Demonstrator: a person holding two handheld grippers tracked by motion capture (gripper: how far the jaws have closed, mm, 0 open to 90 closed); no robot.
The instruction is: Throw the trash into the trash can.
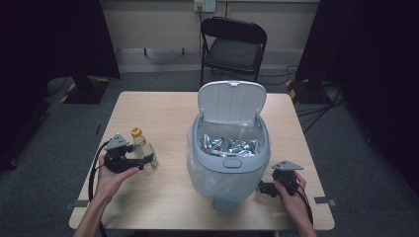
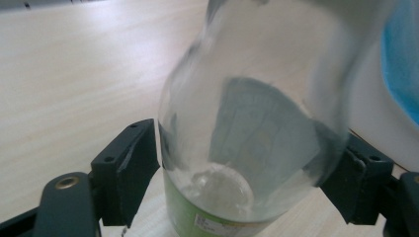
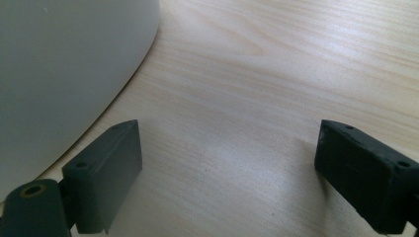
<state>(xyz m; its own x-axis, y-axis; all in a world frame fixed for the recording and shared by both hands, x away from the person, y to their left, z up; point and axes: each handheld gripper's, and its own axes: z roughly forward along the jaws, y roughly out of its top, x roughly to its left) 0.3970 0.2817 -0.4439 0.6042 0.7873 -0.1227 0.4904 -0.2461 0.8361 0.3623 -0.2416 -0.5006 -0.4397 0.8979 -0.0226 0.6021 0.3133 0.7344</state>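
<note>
The left gripper (image 1: 143, 162) has its jaws spread around a clear bottle (image 1: 144, 149) on the table (image 1: 163, 113). The right gripper (image 3: 227, 168) rests open beside the bin (image 1: 230, 148).

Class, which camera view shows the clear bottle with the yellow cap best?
The high view: the whole bottle stands upright, cap included, at the left gripper. The left gripper view gives a blurred close-up of its body between the jaws.

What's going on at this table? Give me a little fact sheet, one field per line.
Surface: wooden table
Bin: grey lidded bin, lid up, plastic liner, shiny wrappers inside
Bottle: clear bottle, yellow cap, upright on the table
Left gripper: jaws either side of the bottle; whether the pads touch is unclear
Right gripper: open, nothing between the jaws, beside the bin
</note>
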